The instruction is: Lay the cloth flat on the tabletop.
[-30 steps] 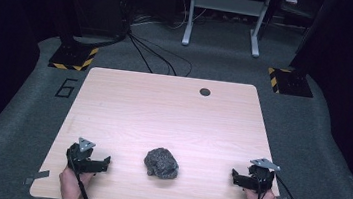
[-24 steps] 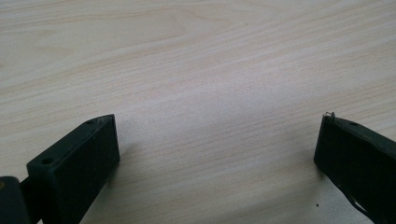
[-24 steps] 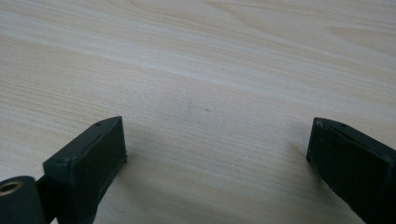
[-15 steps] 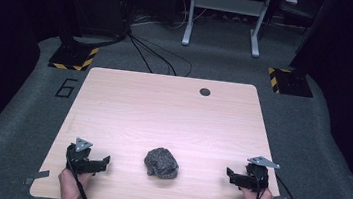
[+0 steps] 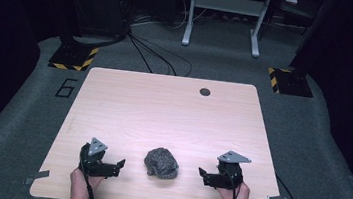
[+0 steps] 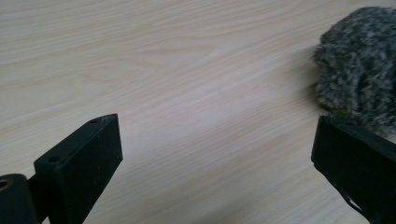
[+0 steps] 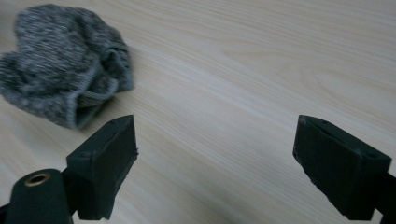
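A crumpled grey knitted cloth (image 5: 161,162) lies near the front edge of the light wooden table (image 5: 163,113). My left gripper (image 5: 115,167) hovers just left of it, jaws wide open and pointing toward it. In the left gripper view the cloth (image 6: 359,60) sits at the upper right, beyond the open left gripper (image 6: 215,133). My right gripper (image 5: 204,176) hovers to the right of the cloth, open. Its jaws have just been closing a little, with bare table between them. From the right gripper (image 7: 215,130), the cloth (image 7: 60,60) lies ahead at the upper left.
A round cable hole (image 5: 205,91) sits near the table's far edge. On the grey carpet beyond stand two hazard-striped bases (image 5: 71,57) (image 5: 287,79), loose cables (image 5: 154,56) and a white frame (image 5: 224,19). A "6" (image 5: 66,87) marks the floor at left.
The right gripper has moved left toward the cloth and risen slightly. The left gripper has shifted right toward the cloth. The cloth has not moved.
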Demonstrator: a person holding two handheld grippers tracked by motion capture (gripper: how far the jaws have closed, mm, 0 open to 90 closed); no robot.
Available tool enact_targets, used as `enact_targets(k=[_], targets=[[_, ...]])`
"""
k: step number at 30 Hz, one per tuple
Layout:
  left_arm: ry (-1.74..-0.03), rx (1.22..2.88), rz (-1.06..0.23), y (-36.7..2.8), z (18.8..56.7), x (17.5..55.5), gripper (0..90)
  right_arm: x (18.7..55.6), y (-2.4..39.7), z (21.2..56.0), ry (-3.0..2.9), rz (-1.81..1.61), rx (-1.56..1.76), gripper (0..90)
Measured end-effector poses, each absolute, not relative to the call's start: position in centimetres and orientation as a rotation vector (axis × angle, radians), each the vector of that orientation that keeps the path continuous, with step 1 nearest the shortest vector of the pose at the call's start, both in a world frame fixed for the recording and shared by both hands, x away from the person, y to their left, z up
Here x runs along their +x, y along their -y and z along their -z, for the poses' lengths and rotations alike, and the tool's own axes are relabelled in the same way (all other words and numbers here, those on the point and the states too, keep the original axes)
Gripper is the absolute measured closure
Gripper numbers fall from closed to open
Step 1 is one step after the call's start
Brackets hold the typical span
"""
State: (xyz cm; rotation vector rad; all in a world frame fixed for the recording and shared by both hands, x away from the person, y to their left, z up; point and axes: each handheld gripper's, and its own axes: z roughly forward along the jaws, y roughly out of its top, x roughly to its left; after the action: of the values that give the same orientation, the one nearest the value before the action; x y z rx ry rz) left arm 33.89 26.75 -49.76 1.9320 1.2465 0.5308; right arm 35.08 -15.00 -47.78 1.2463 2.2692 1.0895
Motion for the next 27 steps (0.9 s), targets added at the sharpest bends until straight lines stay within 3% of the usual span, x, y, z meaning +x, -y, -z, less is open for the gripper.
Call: enact_targets(k=[4,6,21,25,27], targets=[[-1.176,1.981,-0.463,-25.2,49.6,33.8,3.9,34.8,13.0,47.3,-2.304,-1.136,1.168,15.7],[-1.146,1.988,-0.441,-24.4,49.7,33.8,5.8,34.8,11.6,47.1,-2.323,-1.129,1.145,21.9],[-0.927,2.114,-0.312,-19.2,50.5,33.6,18.7,35.7,6.7,47.6,-2.459,-1.15,0.996,41.2],[-0.924,2.115,-0.297,-18.3,50.9,33.7,25.0,36.1,5.5,48.1,-2.489,-1.113,0.975,47.2],[-0.922,2.131,-0.323,-17.9,51.0,33.7,34.0,36.2,5.1,48.3,-2.501,-1.1,0.96,51.0]])
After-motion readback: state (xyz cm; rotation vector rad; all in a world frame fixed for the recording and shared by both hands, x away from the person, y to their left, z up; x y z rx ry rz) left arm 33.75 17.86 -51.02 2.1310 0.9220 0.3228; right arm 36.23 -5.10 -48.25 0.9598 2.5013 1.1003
